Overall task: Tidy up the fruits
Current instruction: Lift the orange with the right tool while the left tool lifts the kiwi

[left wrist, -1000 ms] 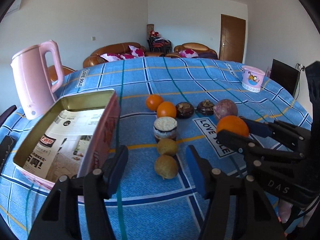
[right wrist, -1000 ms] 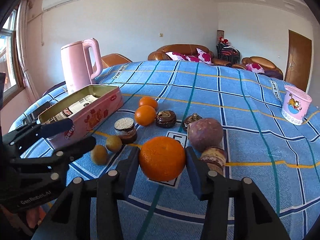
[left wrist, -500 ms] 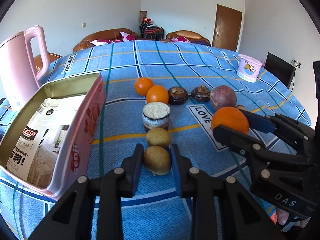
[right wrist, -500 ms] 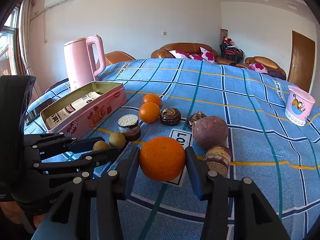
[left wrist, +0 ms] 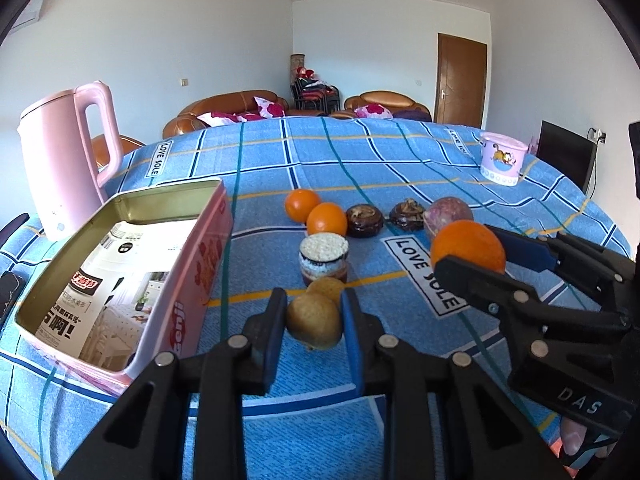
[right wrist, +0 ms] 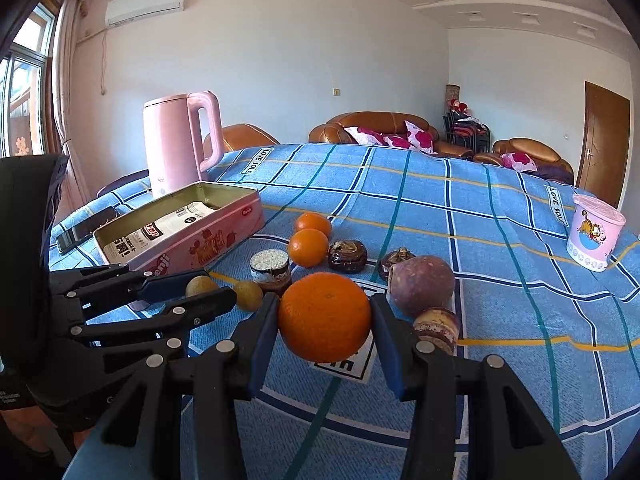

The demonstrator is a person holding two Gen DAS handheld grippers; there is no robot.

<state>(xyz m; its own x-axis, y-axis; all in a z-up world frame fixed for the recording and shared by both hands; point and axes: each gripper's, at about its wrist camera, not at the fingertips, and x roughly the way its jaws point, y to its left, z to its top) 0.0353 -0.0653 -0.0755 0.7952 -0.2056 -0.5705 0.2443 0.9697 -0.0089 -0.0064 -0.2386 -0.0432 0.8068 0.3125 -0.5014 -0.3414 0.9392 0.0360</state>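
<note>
Left camera only: a dark screen (left wrist: 564, 160) stands past the far right edge of the table (left wrist: 360, 152), and a person's fingertips (left wrist: 572, 440) show under the right tongs (left wrist: 472, 258) at the lower right.
Right camera only: a phone (right wrist: 86, 228) lies left of the tin (right wrist: 216, 240); a window (right wrist: 24, 80), a curtain and an air conditioner (right wrist: 146, 4) fill the left wall; a small cake (right wrist: 436, 328) sits just right of the big orange (right wrist: 324, 316).
Left tongs: the left tongs (left wrist: 314, 320) are closed on the near brown fruit (left wrist: 314, 320), one pad against each side of it.
Right tongs: closed on the big orange, which sits squarely between the two pads.
Fruit and tongs: the second brown fruit (left wrist: 326, 286) lies just beyond the gripped one, touching it as seen from the left camera; the purple fruit (right wrist: 422, 286) lies just beyond the right tongs' right finger.
Tin: open, to the left of the fruit, with a printed paper inside.
Oranges: three, one gripped and two smaller ones (left wrist: 314, 212) side by side at the far end of the row.
Brown fruits: two.
Purple fruit: one.
Dark pastries: two (left wrist: 364, 220), between the small oranges and the purple fruit.
Layered cakes: two, one with a pale crumb top (left wrist: 324, 258) beyond the brown fruits.
Kettle: one, pink (left wrist: 68, 160), beyond the tin.
Cup: one, pink with a cartoon cat (left wrist: 502, 158), far right.
</note>
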